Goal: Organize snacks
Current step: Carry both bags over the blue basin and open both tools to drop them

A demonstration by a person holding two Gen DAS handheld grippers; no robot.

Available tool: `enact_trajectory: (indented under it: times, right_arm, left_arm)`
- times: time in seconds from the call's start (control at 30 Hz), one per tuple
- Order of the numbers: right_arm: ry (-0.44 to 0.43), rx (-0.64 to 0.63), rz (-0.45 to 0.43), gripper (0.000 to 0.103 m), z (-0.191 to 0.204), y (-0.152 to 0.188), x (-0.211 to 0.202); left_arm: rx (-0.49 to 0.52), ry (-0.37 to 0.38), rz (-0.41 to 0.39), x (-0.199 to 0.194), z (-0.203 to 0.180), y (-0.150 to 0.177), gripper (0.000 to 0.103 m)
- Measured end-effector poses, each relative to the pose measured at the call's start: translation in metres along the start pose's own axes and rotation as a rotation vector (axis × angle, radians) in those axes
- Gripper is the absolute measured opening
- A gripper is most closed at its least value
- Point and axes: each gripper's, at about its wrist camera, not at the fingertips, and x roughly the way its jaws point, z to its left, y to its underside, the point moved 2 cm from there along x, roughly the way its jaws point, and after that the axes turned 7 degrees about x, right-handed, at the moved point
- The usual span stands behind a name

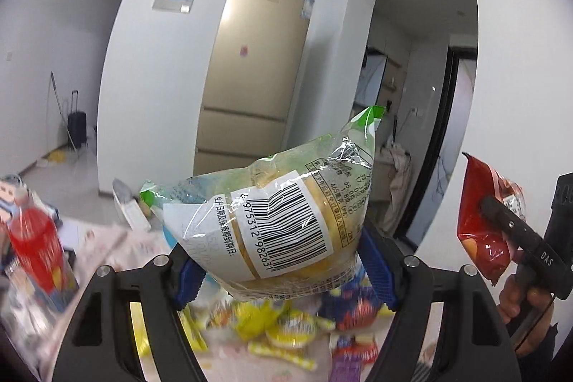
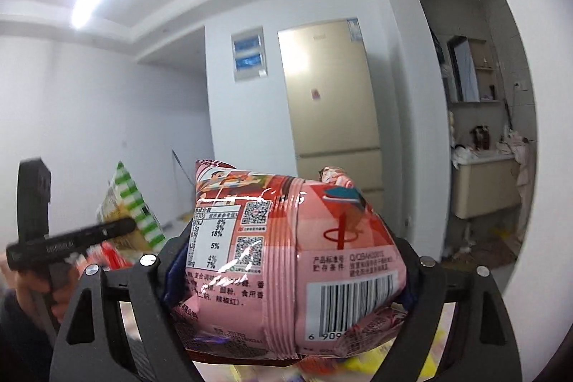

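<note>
My left gripper [image 1: 283, 260] is shut on a clear, green-edged bag [image 1: 272, 213] with a yellow cake inside; its barcode faces the camera. The blue pads [image 1: 376, 260] press on both of its sides, and it hangs lifted above the snack pile. In the right wrist view my right gripper [image 2: 292, 274] is shut on a puffy pink-red snack bag [image 2: 286, 260], its back label towards the camera. The left wrist view shows that red bag [image 1: 483, 213] at the far right in the right gripper [image 1: 505, 224], held by a hand [image 1: 526, 303]. The right wrist view shows the green-striped bag [image 2: 129, 199] at the left.
Below the left gripper lies a blurred pile of yellow, red and blue snack packets [image 1: 286, 332] on a pale tabletop. A red packet [image 1: 35, 246] stands at the left. Behind are a beige fridge [image 1: 250, 77], white walls, a dark suitcase [image 1: 77, 124] and an arched doorway [image 1: 422, 95].
</note>
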Motion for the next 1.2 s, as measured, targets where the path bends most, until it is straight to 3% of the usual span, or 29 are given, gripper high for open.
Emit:
enact_trajectory:
  times: [0.3,0.5,0.73,0.97,1.2]
  right_arm:
    - [-0.093,0.015,-0.142,0.086,0.045,-0.055,0.030]
    - [-0.161,0.034,-0.165,0.086,0.060,-0.057,0.059]
    - [-0.097,-0.019,-0.049,0.086,0.045,-0.019,0.122]
    - [-0.034,0.051,0.084,0.087,0.008,0.033,0.175]
    - [0.032,0.141,0.330,0.087,-0.022,0.066,0.208]
  left_arm:
    - [-0.007,0.022,-0.114,-0.009,0.006,-0.055,0.078]
    - [-0.030,0.044,-0.119,0.031,0.018,-0.061,0.078]
    - [-0.019,0.018,0.011,0.106,0.029,-0.031,0.078]
    - [-0.004,-0.069,0.125,0.157,0.038,-0.002,0.078]
    - [-0.019,-0.122,0.259,0.207,0.051,0.026,0.078]
